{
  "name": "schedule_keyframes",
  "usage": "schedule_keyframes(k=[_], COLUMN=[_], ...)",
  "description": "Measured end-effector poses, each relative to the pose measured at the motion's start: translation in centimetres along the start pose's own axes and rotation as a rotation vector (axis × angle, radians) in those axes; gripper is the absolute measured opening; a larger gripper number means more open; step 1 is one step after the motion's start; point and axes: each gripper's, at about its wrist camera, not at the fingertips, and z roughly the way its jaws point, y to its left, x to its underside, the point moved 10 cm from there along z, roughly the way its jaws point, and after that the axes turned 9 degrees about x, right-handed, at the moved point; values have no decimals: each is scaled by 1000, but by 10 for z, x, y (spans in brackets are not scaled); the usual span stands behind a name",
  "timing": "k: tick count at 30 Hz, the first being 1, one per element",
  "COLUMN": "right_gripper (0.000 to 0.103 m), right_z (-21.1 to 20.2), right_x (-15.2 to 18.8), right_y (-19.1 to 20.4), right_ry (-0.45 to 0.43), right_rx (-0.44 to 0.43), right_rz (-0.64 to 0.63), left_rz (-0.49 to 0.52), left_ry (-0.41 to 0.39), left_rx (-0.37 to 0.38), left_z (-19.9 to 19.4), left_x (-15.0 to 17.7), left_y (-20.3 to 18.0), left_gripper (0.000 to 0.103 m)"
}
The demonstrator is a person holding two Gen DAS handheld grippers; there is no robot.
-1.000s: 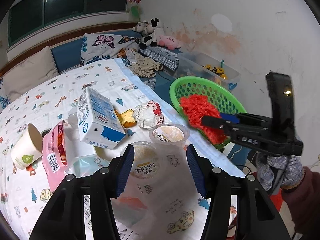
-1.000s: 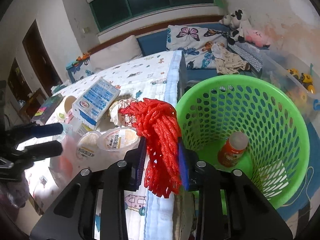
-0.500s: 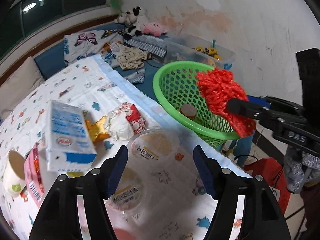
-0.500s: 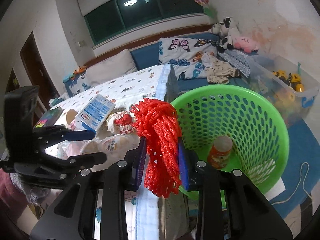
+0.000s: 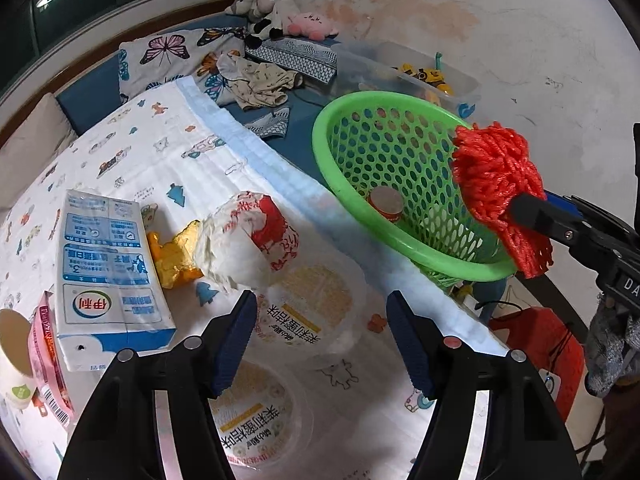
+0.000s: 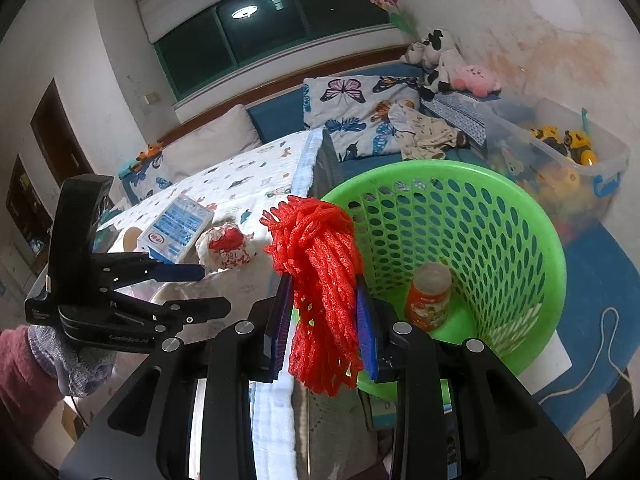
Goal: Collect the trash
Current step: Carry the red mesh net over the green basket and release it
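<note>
My right gripper [image 6: 322, 292] is shut on a bunch of red mesh netting [image 6: 320, 280], held at the near rim of the green basket [image 6: 440, 172]. An orange can [image 6: 430, 296] stands inside the basket. The left wrist view shows the netting [image 5: 496, 184] against the basket's [image 5: 400, 240] right rim. My left gripper [image 5: 320, 308] is open above a clear plastic cup [image 5: 316, 312] on the printed sheet, not touching it. A second cup [image 5: 256, 420] lies nearer. A crumpled red-and-white wrapper [image 5: 244, 240], a yellow wrapper [image 5: 172, 256] and a milk carton [image 5: 108, 272] lie just beyond.
A pink packet [image 5: 48, 360] and a paper cup [image 5: 14, 340] sit at the left edge. Behind the basket are a clear toy bin [image 6: 560, 148], plush toys [image 6: 440, 60], clothes and butterfly pillows. A red stool [image 5: 536, 344] and a cable lie on the floor.
My left gripper has slid right and lower over the plastic cups, its jaws wider apart. My right gripper has carried the red netting further toward the basket.
</note>
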Motion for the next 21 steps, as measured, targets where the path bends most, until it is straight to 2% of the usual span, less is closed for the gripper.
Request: schedule_keyframes(k=[2,5,8,10,12,21], right_gripper=[31,31,31,31,31,31], right_z=[1,1,3,3,2,-3], right_x=[0,0,0,0,2,-2], right_y=[-1,-2,-2,-3,-3,-15], right_ry=[1,3,4,6,5,-8], right_rx=[5,7,9,10,13,39], right_rz=[1,5,8,9,9,28], left_rz=[5,12,25,32,41,62], left_ry=[-2,-5,-13,-19,-23,-75], left_rx=[-5,-12,-22,-24,-24,-14], left_z=[1,1,1,0,-1,-23], left_x=[0,1,0,-1,-1,-1], left_y=[0,0,0,-1,-2,-11], left_gripper=[58,58,46,44,35,22])
